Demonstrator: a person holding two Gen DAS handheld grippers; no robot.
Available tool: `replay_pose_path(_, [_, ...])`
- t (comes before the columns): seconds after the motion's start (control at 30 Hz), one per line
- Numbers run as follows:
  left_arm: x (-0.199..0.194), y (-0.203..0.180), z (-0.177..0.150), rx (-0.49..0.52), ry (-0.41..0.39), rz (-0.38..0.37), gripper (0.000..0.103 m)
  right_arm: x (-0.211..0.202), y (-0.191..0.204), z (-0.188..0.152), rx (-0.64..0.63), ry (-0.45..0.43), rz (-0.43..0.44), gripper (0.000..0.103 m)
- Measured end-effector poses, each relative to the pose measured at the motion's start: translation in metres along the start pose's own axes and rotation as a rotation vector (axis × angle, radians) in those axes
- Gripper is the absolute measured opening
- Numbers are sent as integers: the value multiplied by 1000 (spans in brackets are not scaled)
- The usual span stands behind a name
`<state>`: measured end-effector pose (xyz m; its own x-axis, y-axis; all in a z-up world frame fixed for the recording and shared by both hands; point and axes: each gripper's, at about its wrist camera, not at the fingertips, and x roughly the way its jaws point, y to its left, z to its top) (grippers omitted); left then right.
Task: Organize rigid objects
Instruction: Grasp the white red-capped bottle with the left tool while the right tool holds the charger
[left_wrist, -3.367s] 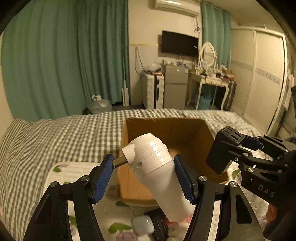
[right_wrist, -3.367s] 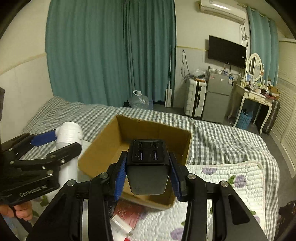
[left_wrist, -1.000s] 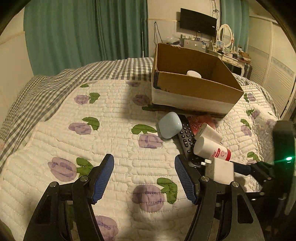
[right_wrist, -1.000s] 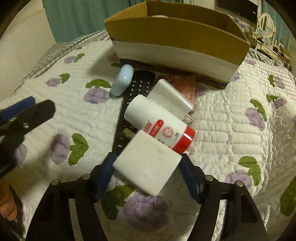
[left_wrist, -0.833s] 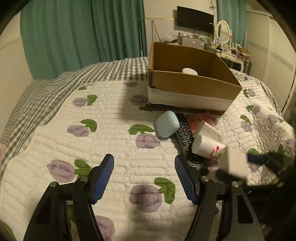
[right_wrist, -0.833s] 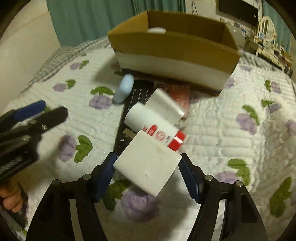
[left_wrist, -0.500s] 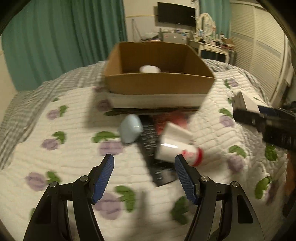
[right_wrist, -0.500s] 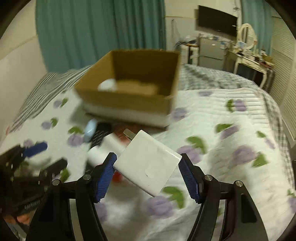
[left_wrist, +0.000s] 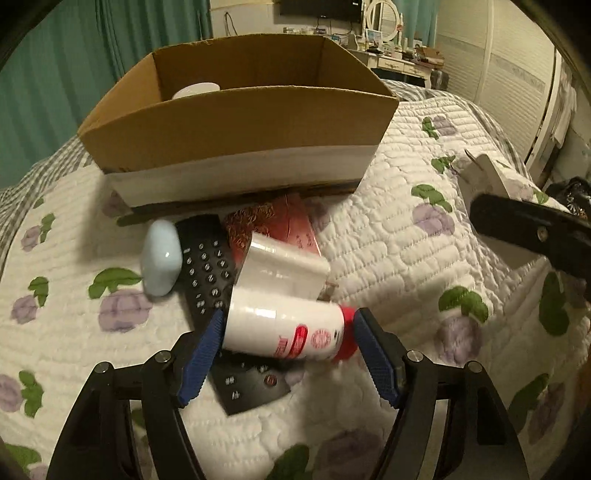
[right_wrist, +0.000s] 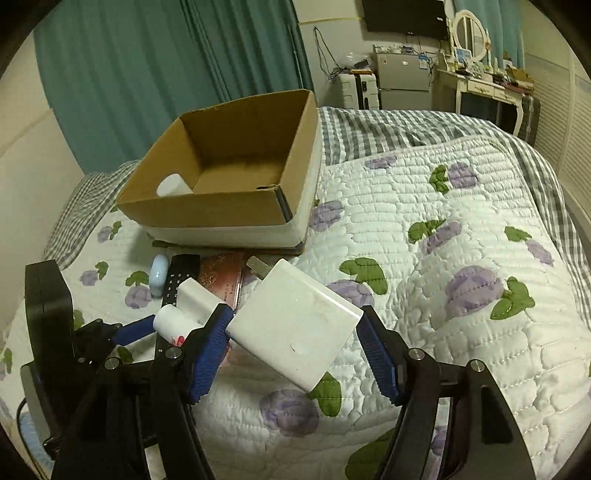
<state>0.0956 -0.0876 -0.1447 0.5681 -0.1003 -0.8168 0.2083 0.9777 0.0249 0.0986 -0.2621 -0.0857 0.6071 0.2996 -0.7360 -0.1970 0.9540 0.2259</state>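
My left gripper (left_wrist: 286, 347) stands open around a white bottle with a red cap (left_wrist: 284, 326); its blue pads flank the bottle's two ends as it lies on a black remote (left_wrist: 221, 295). My right gripper (right_wrist: 295, 345) is shut on a white square charger (right_wrist: 295, 325), held above the quilt; the charger also shows in the left wrist view (left_wrist: 487, 177). An open cardboard box (left_wrist: 236, 125) stands behind, with a white object (right_wrist: 171, 186) inside. A second white charger (left_wrist: 284, 269), a light blue case (left_wrist: 160, 254) and a red box (left_wrist: 280, 221) lie by the remote.
The flowered white quilt (right_wrist: 443, 258) covers the bed, with a grey checked blanket (right_wrist: 388, 125) beyond it. Teal curtains, a fridge, suitcase and dressing table stand at the far wall.
My left gripper has moved forward and down until its open jaws flank the red-capped bottle. My right gripper has lifted the white charger off the pile and carried it to the right.
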Motion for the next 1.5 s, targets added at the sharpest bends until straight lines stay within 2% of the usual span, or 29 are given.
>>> replay_pose_path(0.1, [5,-1,0,22,3,-11,81,2,-2,0,10,6,-2,69])
replay_pose_path(0.27, [6,-8,-2,88,1,-3,81,2,-1,0,6,5,-13,69])
replay_pose_path(0.43, [13,-7,0,128,7,-29,83,3,0,-1,1,9,-28,69])
replay_pose_path(0.53, [22,-8,7,120,27,-34,85,4,1,-1,-2,12,-33,69])
replay_pose_path(0.6, [36,-20,2,207,54,62,85,4,1,-1,-2,13,-33,69])
replay_pose_path(0.67, [37,-33,-1,270,26,116,85,6,0,-1,-1,15,-35,69])
replay_pose_path(0.8, [32,-22,3,210,15,64,82,7,-2,-2,2,18,-36,69])
replay_pose_path(0.9, [25,-17,3,199,6,56,82,10,-1,-2,0,23,-40,69])
replay_pose_path(1.07, [-12,-9,6,162,-72,21,78,8,1,-1,-10,10,-47,69])
replay_pose_path(1.1, [-20,-8,7,154,-91,24,70,6,1,-1,-12,5,-50,69])
replay_pose_path(1.13, [-29,-3,9,136,-100,14,54,5,2,-1,-14,0,-53,69])
replay_pose_path(1.17, [-32,0,12,120,-94,-6,46,3,3,-1,-19,-7,-58,69])
replay_pose_path(1.2, [-34,3,12,108,-88,-33,44,1,5,-1,-24,-11,-62,69])
replay_pose_path(1.3, [-28,7,4,94,-56,-35,52,-1,9,-2,-41,-17,-82,69])
replay_pose_path(1.37, [-24,4,-1,98,-70,-24,59,-1,10,-3,-47,-15,-90,69])
replay_pose_path(1.4, [-22,3,-3,105,-65,-23,67,-1,10,-4,-49,-16,-92,69])
replay_pose_path(1.47, [-8,0,-2,111,-26,-12,69,0,9,-4,-47,-14,-94,69])
replay_pose_path(1.5, [-3,3,-3,95,-22,-31,70,1,9,-4,-46,-11,-93,69])
